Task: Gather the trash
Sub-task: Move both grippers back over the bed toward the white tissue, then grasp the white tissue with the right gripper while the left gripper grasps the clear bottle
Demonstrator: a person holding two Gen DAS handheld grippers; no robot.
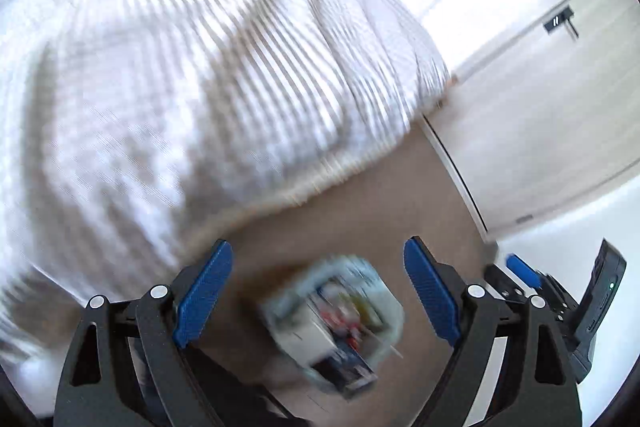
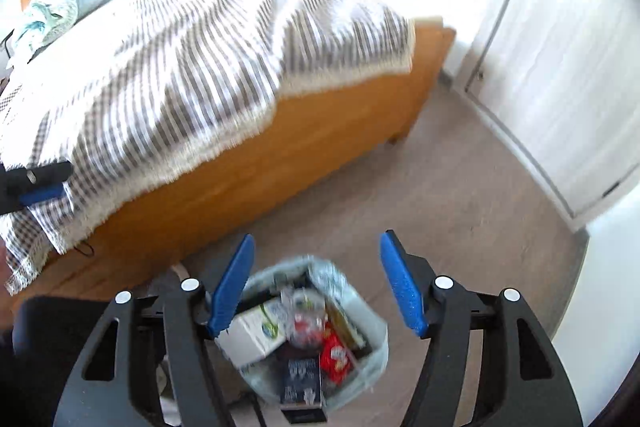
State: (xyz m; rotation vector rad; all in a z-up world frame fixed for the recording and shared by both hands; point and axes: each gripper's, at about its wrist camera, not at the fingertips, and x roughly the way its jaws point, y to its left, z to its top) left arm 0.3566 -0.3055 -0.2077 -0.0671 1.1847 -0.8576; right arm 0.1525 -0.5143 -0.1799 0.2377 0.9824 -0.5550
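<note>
Standing on the floor [image 2: 460,187] beside the bed [image 2: 280,163], the bin [image 2: 372,355] brims with light, crushable trash: a carton [image 2: 256,331], a crinkly red wrapper [image 2: 338,355], a dark box [image 2: 300,379]. Loose pieces look best pinched by an edge, and the thin bag liner at its rim, judging by the look. Both claws hang spread and empty above it, left claw [image 1: 318,293] wide, right claw [image 2: 318,281] a little narrower, touching nothing.

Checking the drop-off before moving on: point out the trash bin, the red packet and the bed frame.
Trash bin [image 2: 374,349]: right wrist view, right side of its liner rim.
Red packet [image 2: 335,357]: right wrist view, middle of the wrapper.
Bed frame [image 2: 256,175]: right wrist view, wooden side board.
</note>
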